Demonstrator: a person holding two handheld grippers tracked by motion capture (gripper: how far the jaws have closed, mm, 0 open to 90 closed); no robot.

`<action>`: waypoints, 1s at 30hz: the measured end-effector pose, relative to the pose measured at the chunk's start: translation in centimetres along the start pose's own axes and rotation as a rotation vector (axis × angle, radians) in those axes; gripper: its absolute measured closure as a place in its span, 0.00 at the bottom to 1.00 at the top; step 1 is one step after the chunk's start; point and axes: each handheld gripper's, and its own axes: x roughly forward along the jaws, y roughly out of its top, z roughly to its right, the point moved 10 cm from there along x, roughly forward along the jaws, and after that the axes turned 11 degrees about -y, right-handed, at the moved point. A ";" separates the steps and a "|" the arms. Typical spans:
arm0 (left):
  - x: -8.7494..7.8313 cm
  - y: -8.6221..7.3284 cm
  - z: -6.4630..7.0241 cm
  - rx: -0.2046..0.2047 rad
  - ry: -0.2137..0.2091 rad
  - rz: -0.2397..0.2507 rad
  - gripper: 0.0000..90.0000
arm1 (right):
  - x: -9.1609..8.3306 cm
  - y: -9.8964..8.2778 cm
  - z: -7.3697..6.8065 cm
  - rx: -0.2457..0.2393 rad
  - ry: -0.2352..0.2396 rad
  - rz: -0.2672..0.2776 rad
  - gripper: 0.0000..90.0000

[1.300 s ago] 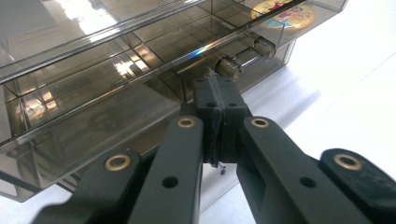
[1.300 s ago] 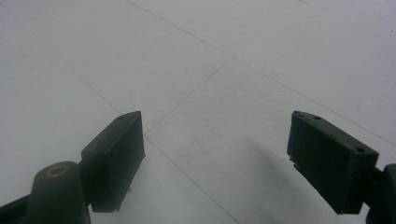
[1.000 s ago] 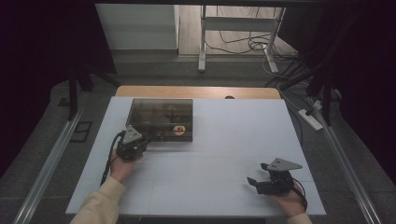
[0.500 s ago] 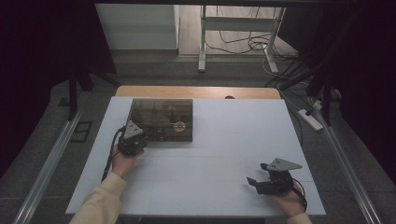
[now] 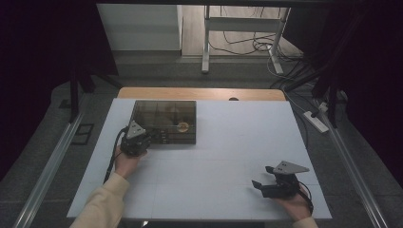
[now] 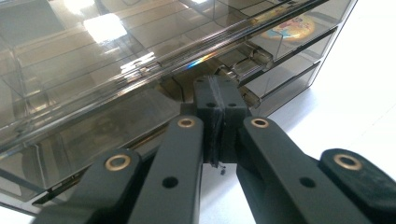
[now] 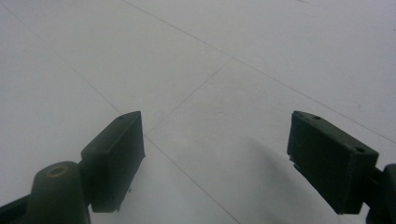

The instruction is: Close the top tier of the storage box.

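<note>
1. We see the left tool [image 5: 142, 138] with its jaws pressed together and nothing between them, its tip right at the front wall of the smoky clear compartment box [image 5: 166, 118].
2. That box sits on the far left of the white counter [image 5: 228, 142]; a round printed disc [image 6: 292, 25] lies inside.
3. Well apart, near the right front edge, the right tool [image 5: 260, 185] stands wide open and empty over bare counter.

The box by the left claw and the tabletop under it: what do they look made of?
The box looks like smoked transparent hard plastic, glossy: dividers show through its walls and light glares on top. The tabletop looks like a matte white board in panels, with thin seams and no shine; its material is uncertain.
</note>
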 end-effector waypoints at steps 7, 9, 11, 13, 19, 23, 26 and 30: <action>-0.2 -0.2 0.3 -0.002 -0.001 -0.010 0.98 | -0.1 0.1 0.0 0.001 0.001 0.007 0.21; -0.4 -0.3 0.6 0.000 -0.012 -0.009 0.98 | -0.1 0.1 0.0 -0.003 0.001 0.006 0.21; -0.5 -0.6 0.8 0.003 -0.016 -0.013 0.98 | 0.0 0.1 0.0 -0.006 0.000 0.005 0.21; -0.7 -0.9 1.1 0.006 -0.024 -0.020 0.98 | 0.0 0.1 0.0 -0.007 0.000 0.004 0.21; -1.9 -1.9 2.2 0.005 -0.044 -0.020 0.98 | 0.0 0.1 -0.1 -0.016 -0.002 -0.001 0.21; -3.0 -2.3 2.9 0.003 -0.057 -0.013 0.99 | 0.0 0.2 -0.2 -0.017 -0.001 0.004 0.21; -3.7 -2.8 3.6 0.004 -0.069 -0.015 0.98 | 0.0 0.3 -0.1 -0.017 -0.002 0.006 0.21; -4.4 -3.6 4.7 -0.012 -0.095 -0.012 0.94 | 0.0 0.3 0.0 -0.014 -0.001 0.009 0.21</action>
